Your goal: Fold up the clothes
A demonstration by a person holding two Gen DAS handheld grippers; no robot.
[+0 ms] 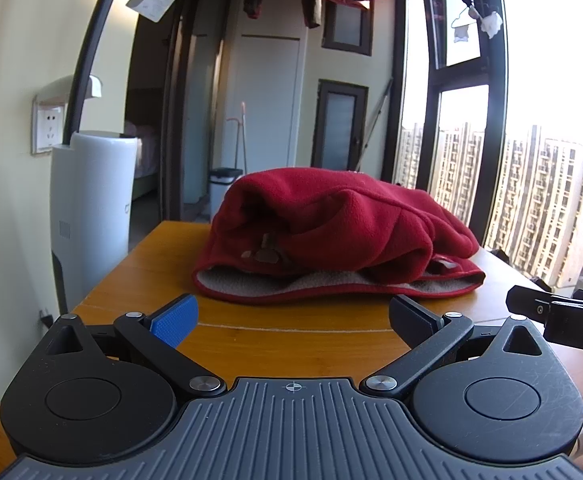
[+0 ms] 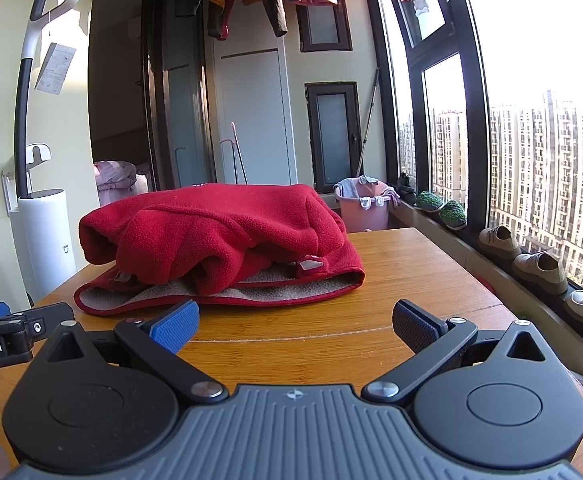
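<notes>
Red fleece garment (image 1: 331, 236) is lying crumpled straight ahead of both wide-open, empty tongs, left (image 1: 291, 320) and right (image 2: 295, 324), its long axis running crosswise on the tabletop (image 2: 391, 280), both about equally near

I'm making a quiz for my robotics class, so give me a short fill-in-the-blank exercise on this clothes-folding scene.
1. The fleece garment lying on the wooden table is ____ in colour.
2. The jaws of both the left gripper and the right gripper are ____.
3. The garment's inner lining is ____ in colour.
4. The shoes sit along the ____.

Missing words: red; open; grey; windowsill
</notes>
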